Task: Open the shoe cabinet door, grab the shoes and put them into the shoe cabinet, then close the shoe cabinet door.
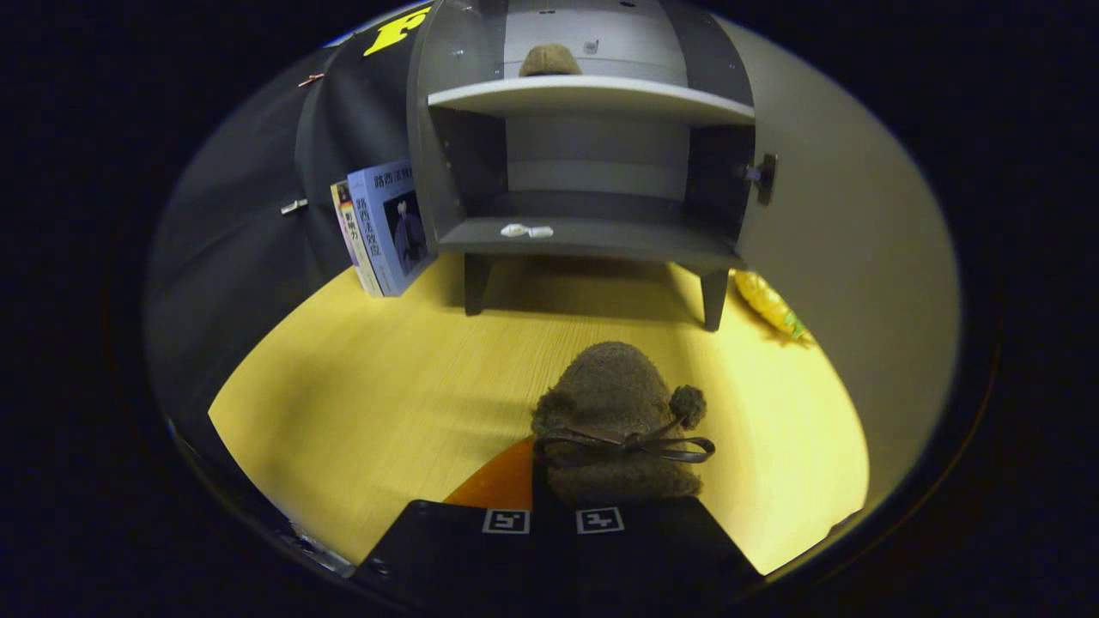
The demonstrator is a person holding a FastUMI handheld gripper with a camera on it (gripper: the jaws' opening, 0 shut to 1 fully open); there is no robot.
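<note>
A brown fuzzy shoe [614, 412] with a dark bow lace and a pompom points toward the cabinet, held at its heel end. My gripper [554, 508] is shut on it, the fingers close together at the shoe's rear edge. The grey shoe cabinet [592, 236] stands beyond on short legs, with its interior exposed. Its door [841, 223] is swung wide to the right, a knob [762, 176] at its edge. A second brown shoe [549, 62] sits on the upper shelf [592, 96]. The lower shelf holds only a small white scrap [525, 230].
The yellow wooden tabletop [386, 386] stretches between me and the cabinet. Two books [382, 227] lean against the cabinet's left side. A yellow corn-like toy [770, 305] lies by the right leg under the door. An orange patch [498, 482] shows beneath the shoe.
</note>
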